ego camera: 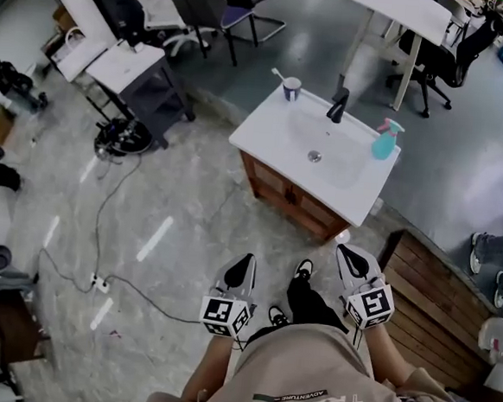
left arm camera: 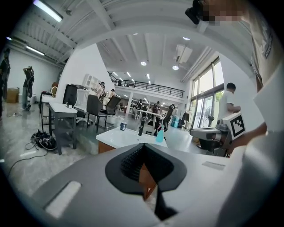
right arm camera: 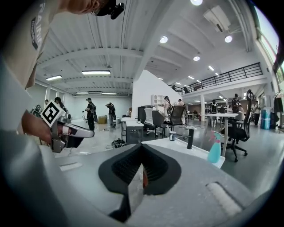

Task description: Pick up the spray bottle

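Observation:
The spray bottle (ego camera: 384, 139), teal with a pink head, stands upright on the right end of a white sink top (ego camera: 275, 124). It also shows far ahead in the left gripper view (left arm camera: 160, 135) and the right gripper view (right arm camera: 214, 150). Both grippers hover over the floor well short of the vanity, side by side in front of the person. My left gripper (ego camera: 245, 263) (left arm camera: 143, 145) has its jaws together with nothing between them. My right gripper (ego camera: 349, 254) (right arm camera: 141, 145) is likewise shut and empty. Each points roughly toward the sink.
A black faucet (ego camera: 338, 105) and a cup with a toothbrush (ego camera: 292, 88) stand on the sink top over a wooden cabinet (ego camera: 287, 194). Cables and a power strip (ego camera: 99, 284) lie at the left. A wooden platform (ego camera: 430, 297) is at the right; desks and office chairs beyond.

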A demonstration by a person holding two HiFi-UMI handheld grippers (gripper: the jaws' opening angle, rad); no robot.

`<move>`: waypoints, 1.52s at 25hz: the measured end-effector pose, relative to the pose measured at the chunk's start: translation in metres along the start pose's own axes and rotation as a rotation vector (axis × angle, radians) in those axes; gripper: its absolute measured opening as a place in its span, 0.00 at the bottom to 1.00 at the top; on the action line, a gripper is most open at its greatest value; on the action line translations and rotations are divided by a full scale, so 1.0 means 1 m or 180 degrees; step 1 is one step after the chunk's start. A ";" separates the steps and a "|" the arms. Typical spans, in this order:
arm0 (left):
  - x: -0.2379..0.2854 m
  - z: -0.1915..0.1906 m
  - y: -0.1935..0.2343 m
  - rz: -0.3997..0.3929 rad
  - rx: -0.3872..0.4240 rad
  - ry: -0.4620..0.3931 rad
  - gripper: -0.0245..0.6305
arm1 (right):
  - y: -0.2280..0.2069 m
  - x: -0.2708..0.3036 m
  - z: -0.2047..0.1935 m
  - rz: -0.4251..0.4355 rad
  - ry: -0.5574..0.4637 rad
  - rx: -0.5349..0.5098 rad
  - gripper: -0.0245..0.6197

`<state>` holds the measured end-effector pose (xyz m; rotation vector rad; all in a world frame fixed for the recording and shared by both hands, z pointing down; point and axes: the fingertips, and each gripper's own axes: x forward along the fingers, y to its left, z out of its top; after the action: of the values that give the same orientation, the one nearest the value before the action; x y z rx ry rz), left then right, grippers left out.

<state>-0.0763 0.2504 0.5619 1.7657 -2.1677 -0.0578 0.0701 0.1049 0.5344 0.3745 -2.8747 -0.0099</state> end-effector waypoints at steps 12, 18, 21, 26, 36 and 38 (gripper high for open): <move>0.130 0.078 0.021 -0.0178 0.0195 0.0011 0.06 | -0.118 0.093 0.023 -0.0175 -0.0297 0.0110 0.04; 0.190 0.098 0.022 -0.0242 0.0232 0.0056 0.06 | -0.169 0.120 0.034 -0.0225 -0.0424 0.0122 0.04; 0.213 0.090 0.018 -0.0334 0.0256 0.0176 0.06 | -0.188 0.123 0.025 -0.0348 -0.0419 0.0245 0.04; 0.254 0.100 0.009 -0.0564 0.0295 0.0317 0.06 | -0.215 0.117 0.014 -0.0585 -0.0263 0.0353 0.04; 0.362 0.123 -0.001 -0.1379 0.0730 0.0409 0.06 | -0.270 0.139 0.019 -0.1278 -0.0088 0.0328 0.04; 0.381 0.127 -0.002 -0.1613 0.0811 0.0432 0.06 | -0.279 0.145 0.023 -0.1505 -0.0104 0.0367 0.04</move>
<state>-0.1745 -0.1376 0.5322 2.3489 -1.6454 0.2180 -0.0011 -0.2018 0.5359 1.0733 -2.7520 0.0669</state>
